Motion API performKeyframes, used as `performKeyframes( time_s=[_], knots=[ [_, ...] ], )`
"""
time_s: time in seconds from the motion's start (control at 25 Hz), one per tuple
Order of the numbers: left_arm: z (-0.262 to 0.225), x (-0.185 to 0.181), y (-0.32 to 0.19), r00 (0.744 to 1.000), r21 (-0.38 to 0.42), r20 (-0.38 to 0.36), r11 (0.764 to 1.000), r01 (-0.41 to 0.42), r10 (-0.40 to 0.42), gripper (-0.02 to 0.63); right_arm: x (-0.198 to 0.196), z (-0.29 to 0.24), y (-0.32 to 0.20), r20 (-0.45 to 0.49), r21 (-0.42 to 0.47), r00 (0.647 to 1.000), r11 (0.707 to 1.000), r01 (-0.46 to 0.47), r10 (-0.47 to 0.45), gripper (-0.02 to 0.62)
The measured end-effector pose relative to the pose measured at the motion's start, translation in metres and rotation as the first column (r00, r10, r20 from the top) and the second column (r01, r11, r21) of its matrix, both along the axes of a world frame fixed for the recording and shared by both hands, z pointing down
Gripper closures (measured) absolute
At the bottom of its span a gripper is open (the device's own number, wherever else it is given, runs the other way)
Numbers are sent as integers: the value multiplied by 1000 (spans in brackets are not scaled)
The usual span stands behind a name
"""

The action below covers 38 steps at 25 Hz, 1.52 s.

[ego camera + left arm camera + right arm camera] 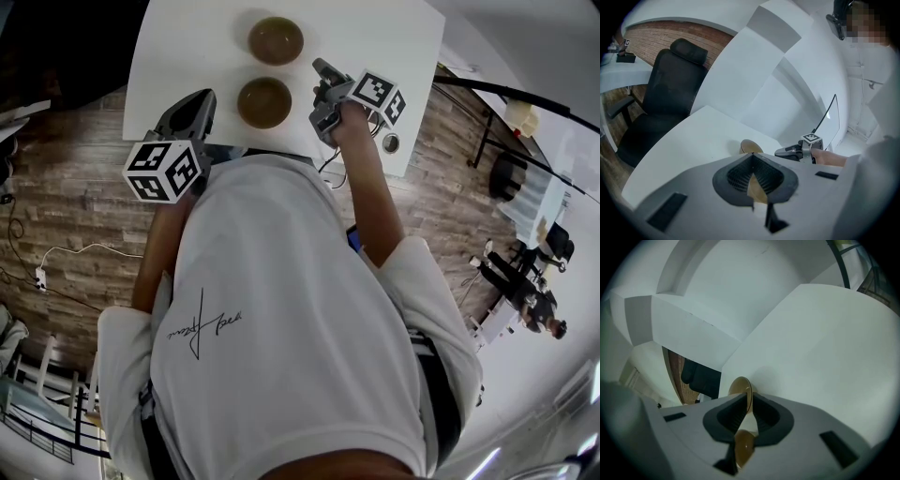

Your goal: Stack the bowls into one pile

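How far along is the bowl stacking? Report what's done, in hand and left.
Done: nothing yet. The far bowl and the near bowl sit apart on the white table.
In hand: nothing. The left gripper and right gripper flank the near bowl, jaws together and empty.
Left: pick up one bowl and nest it in the other.

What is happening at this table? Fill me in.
A person in a white T-shirt holds a gripper in each hand over a white table. The nearer round brown bowl and the farther round brown bowl sit apart on it, not yet stacked. The left gripper and the right gripper are on either side of the nearer bowl, both with jaws together and holding nothing.
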<state>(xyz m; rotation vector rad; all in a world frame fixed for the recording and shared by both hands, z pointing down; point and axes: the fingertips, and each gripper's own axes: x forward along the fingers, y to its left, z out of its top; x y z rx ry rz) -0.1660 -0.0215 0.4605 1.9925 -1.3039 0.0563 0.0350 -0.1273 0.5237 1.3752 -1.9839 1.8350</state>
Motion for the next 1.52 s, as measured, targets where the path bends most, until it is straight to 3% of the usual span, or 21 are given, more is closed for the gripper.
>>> performKeyframes(
  time_s=[0.68, 1.0, 1.2, 1.52],
  knots=[
    [-2, 15, -4, 999, 8, 4, 999, -52, 52, 598, 5, -31, 23, -123, 142, 987, 983, 118, -101, 575],
    [3, 17, 1, 998, -11, 7, 998, -59, 59, 598, 4, -48, 36, -240, 219, 959, 954, 205, -151, 583],
    [10, 22, 8, 998, -38, 31, 998, -52, 53, 598, 0, -67, 39, -343, 295, 917, 903, 312, -205, 584],
    [36, 40, 19, 1000, -125, 10, 992, 14, -13, 598, -14, -79, 48, -519, 346, 783, 753, 560, -344, 584]
  ],
)
